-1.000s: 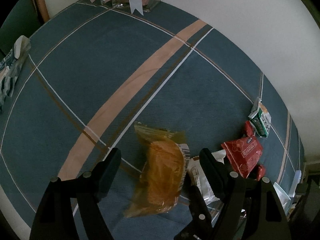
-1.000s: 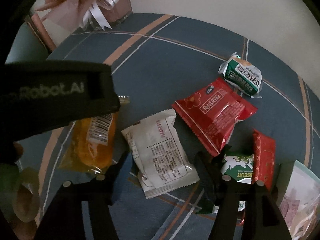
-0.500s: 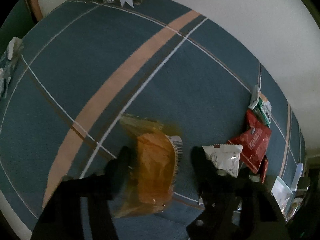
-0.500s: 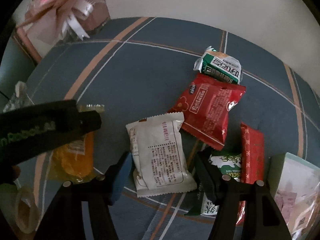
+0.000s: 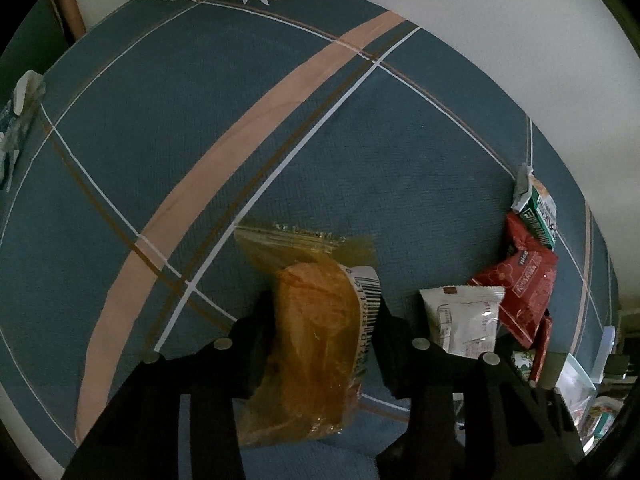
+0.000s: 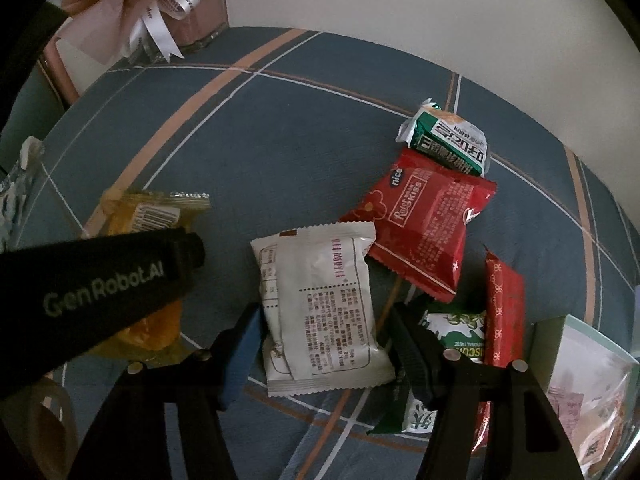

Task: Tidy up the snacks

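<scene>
Jaws of left gripper [image 5: 320, 320] just closing, now clamping orange packet [image 5: 316, 344]; jaws of right gripper [image 6: 324, 336] narrowing around white packet [image 6: 320, 308], contact unclear, on blue tablecloth [image 6: 280, 152].

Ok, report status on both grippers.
Left gripper shut on orange pack. Right gripper closing around white pack, pads not yet pressing. Nothing in the way.

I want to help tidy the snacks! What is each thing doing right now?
Left gripper: jaws just closed, squeezing orange clear-wrapped bun.
Right gripper: jaws closing around white foil packet, lying flat.
Red foil packet: flat, sealed.
Green wrapped bar: lying on blue cloth.
</scene>
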`<state>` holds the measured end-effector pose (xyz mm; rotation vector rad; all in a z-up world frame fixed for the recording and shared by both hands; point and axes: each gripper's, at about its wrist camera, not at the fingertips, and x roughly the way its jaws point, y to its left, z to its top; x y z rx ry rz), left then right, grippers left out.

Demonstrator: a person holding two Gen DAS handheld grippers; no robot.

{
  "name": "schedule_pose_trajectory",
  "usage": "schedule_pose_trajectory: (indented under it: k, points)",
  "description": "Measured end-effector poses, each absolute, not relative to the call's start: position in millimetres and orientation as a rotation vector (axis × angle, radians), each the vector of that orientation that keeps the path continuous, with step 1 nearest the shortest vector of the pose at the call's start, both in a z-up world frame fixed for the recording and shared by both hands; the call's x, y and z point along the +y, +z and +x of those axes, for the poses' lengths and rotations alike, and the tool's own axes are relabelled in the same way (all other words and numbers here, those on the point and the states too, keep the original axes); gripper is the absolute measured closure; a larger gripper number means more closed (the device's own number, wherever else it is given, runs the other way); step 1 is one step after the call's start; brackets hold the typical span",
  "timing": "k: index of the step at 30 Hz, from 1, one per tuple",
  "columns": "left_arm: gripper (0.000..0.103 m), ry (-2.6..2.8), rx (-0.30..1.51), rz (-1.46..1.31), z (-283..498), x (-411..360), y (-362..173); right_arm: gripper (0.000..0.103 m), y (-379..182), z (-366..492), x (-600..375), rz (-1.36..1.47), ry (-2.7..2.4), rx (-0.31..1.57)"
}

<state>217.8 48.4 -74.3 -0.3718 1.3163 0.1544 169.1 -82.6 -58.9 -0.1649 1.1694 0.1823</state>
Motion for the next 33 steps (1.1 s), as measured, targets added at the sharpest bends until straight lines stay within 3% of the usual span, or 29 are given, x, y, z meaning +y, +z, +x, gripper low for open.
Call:
schedule_pose_trajectory:
  k: [13, 33]
  points:
    - [0.063, 0.171, 1.299, -0.383, 213, 50, -73, 0.048, -60, 175, -92, -0.083, 0.187, 1.197]
    - [0.064, 0.133, 1.175, -0.422, 187, 36, -8, 0.048, -19, 167, -117, 0.076, 0.207, 1.217]
